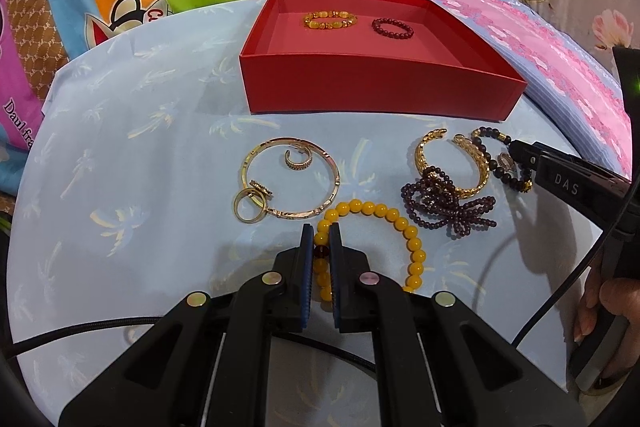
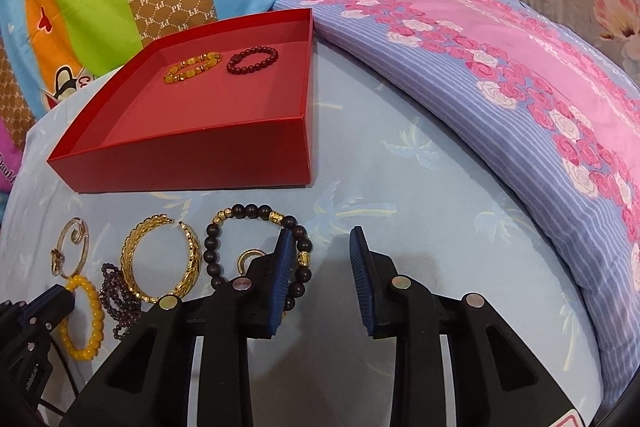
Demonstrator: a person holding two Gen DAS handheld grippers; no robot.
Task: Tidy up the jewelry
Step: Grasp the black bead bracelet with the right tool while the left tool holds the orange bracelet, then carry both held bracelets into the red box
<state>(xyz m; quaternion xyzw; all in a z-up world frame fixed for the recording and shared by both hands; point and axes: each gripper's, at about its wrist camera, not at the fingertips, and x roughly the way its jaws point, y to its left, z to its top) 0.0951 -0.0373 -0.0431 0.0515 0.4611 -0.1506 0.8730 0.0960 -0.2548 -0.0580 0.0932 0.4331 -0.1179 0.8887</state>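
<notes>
- Left gripper point(image 1: 322, 239): jaws clamped on the yellow bead bracelet point(image 1: 404, 227), likely bound for the red box point(image 1: 376, 87).
- Right gripper point(image 2: 320, 247): jaws partly open, straddling the dark bead bracelet point(image 2: 256, 211), nothing gripped.

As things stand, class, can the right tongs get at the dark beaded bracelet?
Probably yes. The right tongs stand open right at the dark beaded bracelet, one finger already over its beads. Nothing lies on top; only a small ring sits inside its loop.
</notes>
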